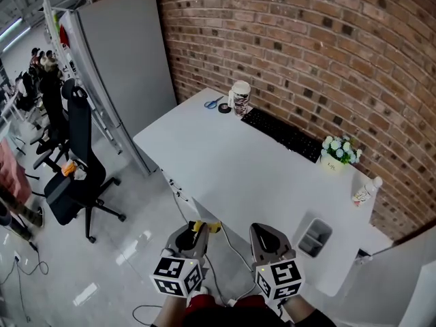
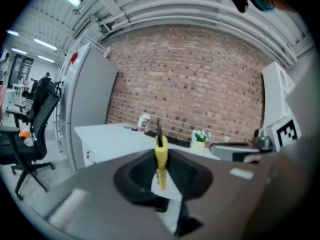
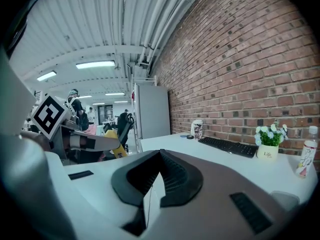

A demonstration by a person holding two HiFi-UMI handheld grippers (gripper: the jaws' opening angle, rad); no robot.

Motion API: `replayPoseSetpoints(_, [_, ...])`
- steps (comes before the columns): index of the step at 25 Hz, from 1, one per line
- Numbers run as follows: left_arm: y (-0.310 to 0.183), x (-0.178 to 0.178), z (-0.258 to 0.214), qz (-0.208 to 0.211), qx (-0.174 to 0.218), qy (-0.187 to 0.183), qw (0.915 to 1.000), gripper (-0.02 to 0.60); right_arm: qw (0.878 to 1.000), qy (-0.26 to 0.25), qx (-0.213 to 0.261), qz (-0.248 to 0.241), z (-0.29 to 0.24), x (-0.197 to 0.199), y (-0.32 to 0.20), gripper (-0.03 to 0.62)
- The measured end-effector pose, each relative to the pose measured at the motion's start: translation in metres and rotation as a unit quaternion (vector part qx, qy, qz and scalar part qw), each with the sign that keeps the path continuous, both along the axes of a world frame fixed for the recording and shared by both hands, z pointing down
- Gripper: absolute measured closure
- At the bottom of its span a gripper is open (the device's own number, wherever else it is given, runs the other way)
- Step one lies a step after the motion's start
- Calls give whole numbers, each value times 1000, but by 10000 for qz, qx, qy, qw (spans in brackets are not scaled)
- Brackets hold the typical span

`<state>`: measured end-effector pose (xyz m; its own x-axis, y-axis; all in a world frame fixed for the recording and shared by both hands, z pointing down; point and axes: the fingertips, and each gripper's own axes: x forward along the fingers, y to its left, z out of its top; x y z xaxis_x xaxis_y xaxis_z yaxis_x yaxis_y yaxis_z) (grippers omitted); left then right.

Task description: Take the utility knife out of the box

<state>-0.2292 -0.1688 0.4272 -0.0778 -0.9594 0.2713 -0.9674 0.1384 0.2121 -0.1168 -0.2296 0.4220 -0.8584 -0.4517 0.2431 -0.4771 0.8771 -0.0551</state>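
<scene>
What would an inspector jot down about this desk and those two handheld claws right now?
Surface: white table, mostly bare.
Job's things: yellow utility knife is out of the grey box near the table's corner.
Clutter: keyboard, scissors, tape roll, cup, flower pot, bottle.
Grippers: left gripper shut on the utility knife; right gripper shut, empty.
Cables: thin cable by the grippers.
Surroundings: brick wall, office chair, grey cabinet.

White table [image 1: 225,169] bears keyboard [image 1: 283,133], flowerpot [image 1: 338,155], bottle [image 1: 364,193], scissors [image 1: 213,103], canister [image 1: 240,97] and grey box [image 1: 315,237].
</scene>
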Motion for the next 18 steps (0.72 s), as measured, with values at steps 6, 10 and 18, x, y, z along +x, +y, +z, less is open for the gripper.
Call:
replayPoseSetpoints(6, [6, -3, 7, 31, -60, 17, 10000, 522, 10000, 46, -53, 6, 7, -3, 7, 586])
replayPoseSetpoints(10, [8, -5, 11, 40, -77, 60, 9999, 522, 9999, 94, -62, 14, 10, -4, 13, 586])
replayPoseSetpoints(18, [3, -8, 12, 80, -47, 97, 9999, 522, 9999, 130, -46, 11, 12, -8, 11, 586])
